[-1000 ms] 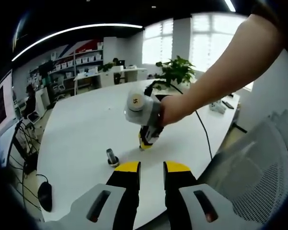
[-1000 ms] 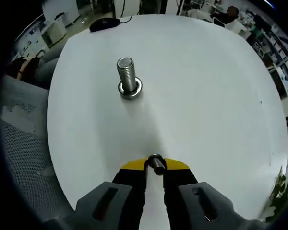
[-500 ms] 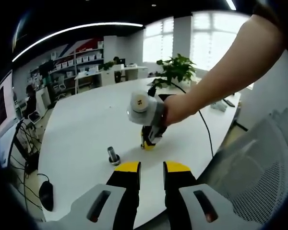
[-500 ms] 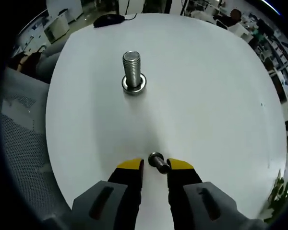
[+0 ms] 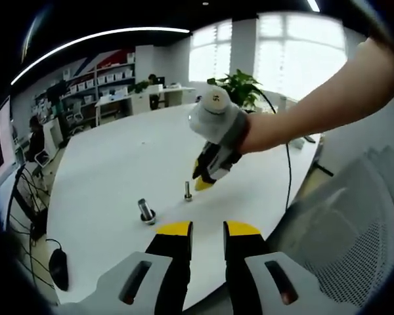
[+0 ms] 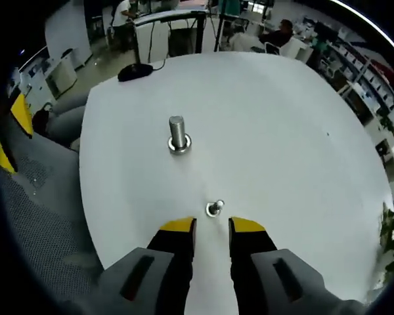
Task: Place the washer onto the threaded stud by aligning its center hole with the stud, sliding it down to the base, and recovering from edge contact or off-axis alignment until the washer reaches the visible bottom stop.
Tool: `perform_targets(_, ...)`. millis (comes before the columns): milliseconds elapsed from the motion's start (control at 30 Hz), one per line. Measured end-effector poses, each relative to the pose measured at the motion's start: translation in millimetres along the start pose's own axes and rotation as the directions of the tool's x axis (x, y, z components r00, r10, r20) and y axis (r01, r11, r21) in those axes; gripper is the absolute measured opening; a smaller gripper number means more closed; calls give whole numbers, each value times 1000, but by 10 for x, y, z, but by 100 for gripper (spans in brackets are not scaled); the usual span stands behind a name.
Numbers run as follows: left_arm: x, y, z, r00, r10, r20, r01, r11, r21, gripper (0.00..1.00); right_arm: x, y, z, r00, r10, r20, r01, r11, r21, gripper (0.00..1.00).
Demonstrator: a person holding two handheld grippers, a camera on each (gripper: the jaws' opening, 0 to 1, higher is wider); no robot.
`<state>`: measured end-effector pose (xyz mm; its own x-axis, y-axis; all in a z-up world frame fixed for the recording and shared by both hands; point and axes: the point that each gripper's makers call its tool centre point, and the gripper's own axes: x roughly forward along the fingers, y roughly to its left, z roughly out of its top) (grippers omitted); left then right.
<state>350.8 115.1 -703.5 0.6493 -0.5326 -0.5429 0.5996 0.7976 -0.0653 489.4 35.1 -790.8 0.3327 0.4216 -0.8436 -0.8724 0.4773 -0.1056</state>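
A large threaded stud (image 6: 178, 133) stands upright on the white table (image 6: 282, 151), with a washer (image 6: 180, 146) lying around its base. A small bolt (image 6: 214, 209) stands on the table just ahead of my right gripper (image 6: 212, 226), which is open with nothing between its jaws. In the left gripper view the same stud (image 5: 146, 210) and small bolt (image 5: 188, 191) sit past my left gripper (image 5: 208, 229), which is open and empty. The right gripper (image 5: 203, 182), held in a person's hand, hovers above the small bolt.
A black computer mouse (image 6: 134, 71) with its cable lies at the table's far edge, and shows again as a mouse (image 5: 58, 268) low on the left. A mesh office chair (image 5: 345, 243) stands by the table. Desks, shelves and a potted plant (image 5: 238, 88) fill the room behind.
My right gripper opened, let go of the small bolt, and lifted up and back from the table. The bolt now stands free. The left gripper stayed open.
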Motion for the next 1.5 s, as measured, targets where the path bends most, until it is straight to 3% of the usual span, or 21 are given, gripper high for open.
perform_targets(167,20,-28,-24,1000,-11,-13,11,1000,-2,17,-290,-41,45,992,-46,114,35,995,94,22)
perform_targets(367,16,-41,-22,1000,-12,-12,12,1000,3,17,-541,37,16,979,-75,188,48,988,147,22)
perform_targets(567,2,-32,20,1000,-4,8,4,1000,1,17,-825,67,-3,952,-112,285,50,975,216,22)
perform_targets(667,-8,-40,29,1000,-1,12,1,1000,6,18,-960,148,-13,940,-95,328,-3,958,287,24)
perform_targets(700,-11,-46,32,1000,0,13,0,1000,13,18,-1016,138,-10,933,-112,342,10,958,287,24)
perform_targets(933,-4,-104,78,1000,-9,23,8,998,62,18,-1344,219,-145,916,-150,373,43,959,279,24)
perform_targets(1100,-9,-102,89,1000,-4,25,3,997,74,18,-1537,222,-297,897,-182,404,42,943,331,24)
perform_targets(1300,-3,-82,69,1000,12,14,-13,996,89,19,-1643,254,-499,879,-197,434,27,930,366,24)
perform_targets(1500,-2,-97,76,1000,16,11,-17,994,107,19,-1665,299,-587,875,-196,443,-2,913,409,26)
